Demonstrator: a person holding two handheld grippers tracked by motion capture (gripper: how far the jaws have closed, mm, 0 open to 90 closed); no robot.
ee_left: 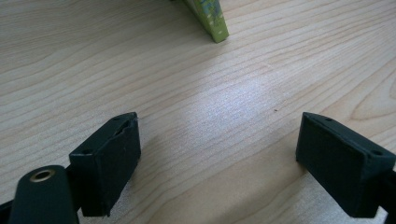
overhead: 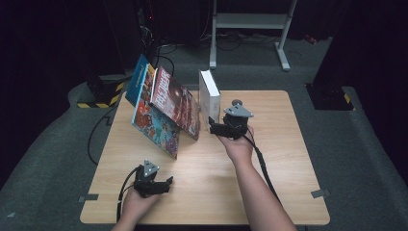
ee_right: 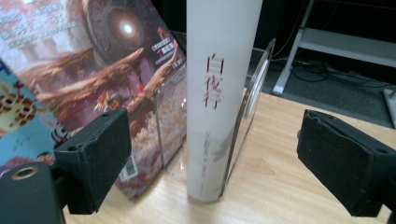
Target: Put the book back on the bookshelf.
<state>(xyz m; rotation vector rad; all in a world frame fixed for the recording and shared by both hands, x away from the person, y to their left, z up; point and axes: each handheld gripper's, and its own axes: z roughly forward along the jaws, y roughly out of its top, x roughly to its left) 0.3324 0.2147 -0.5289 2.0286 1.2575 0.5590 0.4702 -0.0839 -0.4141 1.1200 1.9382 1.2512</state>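
A white book [overhead: 209,98] stands upright at the back middle of the wooden table [overhead: 279,159]. In the right gripper view its spine [ee_right: 217,93] faces me with dark red characters, and a clear plastic bookend [ee_right: 254,98] stands against its right side. My right gripper [overhead: 212,126] is just in front of this book, pointing at it. Its jaws [ee_right: 215,123] are open, wide on either side of the spine without touching it. My left gripper [overhead: 168,183] rests near the table's front left, open [ee_left: 219,126] over bare wood.
Left of the white book, a red-covered book [overhead: 175,102] and a colourful picture book [overhead: 154,120] lean to the right, with a blue book [overhead: 137,77] behind them. A green book corner [ee_left: 212,21] shows ahead of the left jaws. A metal stand [overhead: 250,21] is on the floor beyond.
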